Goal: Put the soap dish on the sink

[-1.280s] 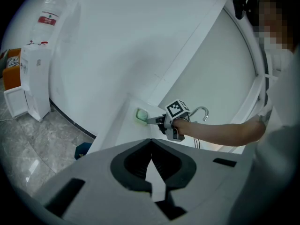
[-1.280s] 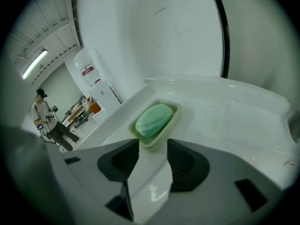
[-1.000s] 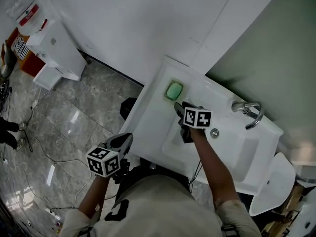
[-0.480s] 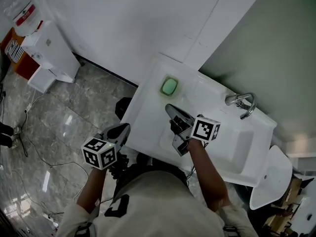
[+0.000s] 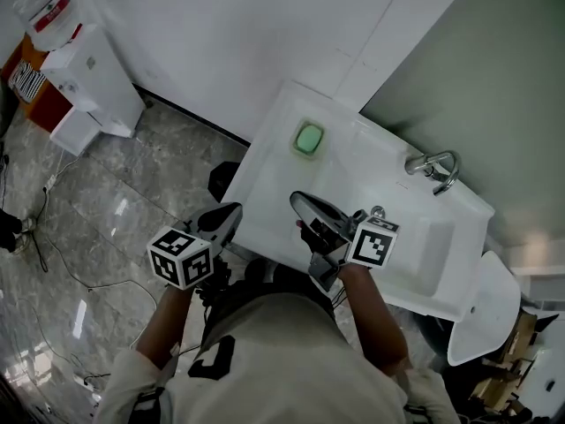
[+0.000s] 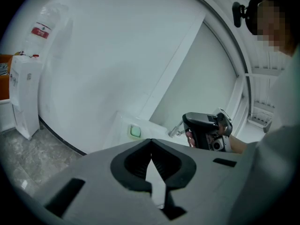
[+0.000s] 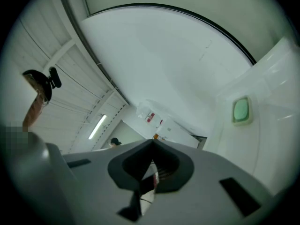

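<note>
And here we are above the white rectangular ceramic sink (image 5: pixel 265 203), with the pale rounded-rectangle soap dish (image 5: pixel 309 139) and its green bar parked on the far left corner of the sink's flat ledge. It is flat on the ledge and well apart from both tools, so by our reading the placing is done. The right gripper (image 5: pixel 298 203) hangs over the near left part of the sink with its fingers clenched tip to tip on nothing at all. The left gripper (image 5: pixel 228 215) floats off the sink's near left edge above the grey marbled floor (image 5: pixel 88 201), its fingers likewise pressed together and empty. If we had to lift that dish again, we'd expect it to be light and rigid with a smooth, probably slippery rim. The soap looks loose on top, so we'd pinch the two long edges and keep it level. As for the views, only the head view gives us the whole layout, including the curved chrome tap (image 5: pixel 433 168) at the far right of the sink. The left gripper view alone shows the right gripper from the side, with the dish small beyond it. The right gripper view catches the dish at its right edge and a distant room, but neither the tap nor the other gripper.
</note>
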Available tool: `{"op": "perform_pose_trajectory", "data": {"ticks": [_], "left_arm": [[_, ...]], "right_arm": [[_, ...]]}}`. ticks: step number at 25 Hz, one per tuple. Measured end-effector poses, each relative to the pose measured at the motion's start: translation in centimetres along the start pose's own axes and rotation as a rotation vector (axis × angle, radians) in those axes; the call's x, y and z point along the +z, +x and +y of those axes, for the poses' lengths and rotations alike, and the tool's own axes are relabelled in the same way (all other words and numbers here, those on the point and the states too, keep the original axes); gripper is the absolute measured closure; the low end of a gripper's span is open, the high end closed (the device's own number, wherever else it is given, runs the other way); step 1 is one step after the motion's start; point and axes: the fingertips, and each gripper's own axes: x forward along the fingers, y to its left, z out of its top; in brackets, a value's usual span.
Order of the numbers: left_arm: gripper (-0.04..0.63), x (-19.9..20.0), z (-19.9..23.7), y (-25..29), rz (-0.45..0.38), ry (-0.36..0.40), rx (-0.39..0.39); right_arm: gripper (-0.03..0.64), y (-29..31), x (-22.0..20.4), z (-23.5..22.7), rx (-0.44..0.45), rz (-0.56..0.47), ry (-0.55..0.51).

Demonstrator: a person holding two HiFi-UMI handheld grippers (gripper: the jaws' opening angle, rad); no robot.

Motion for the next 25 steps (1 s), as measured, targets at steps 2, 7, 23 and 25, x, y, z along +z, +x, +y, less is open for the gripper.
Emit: {"op": "perform_pose_trajectory", "data": {"ticks": [2,7,23,25], "left_arm": [[0.578,0.1,-0.3,-0.1,-0.010,0.004,-0.017],[0.578,-0.2,-0.5,-0.5,-0.011,0.009,-0.052],[0.578,-1.2,-1.8,0.4,0.023,0.002,-0.167],[0.578,-1.5,-2.1,0.1,0.027,0.002,-0.164]], "right_arm": [[0.609,-0.1,-0.4,1.3,0.048,-0.003,0.028],[0.607,-0.5,-1.4,3.7,0.100,-0.026,0.068],[0.607,-3.1,-4.1,4.2,0.034,-0.045,0.131],[0.607,-3.1,-4.4,4.9,0.079,-0.051,0.172]]}}
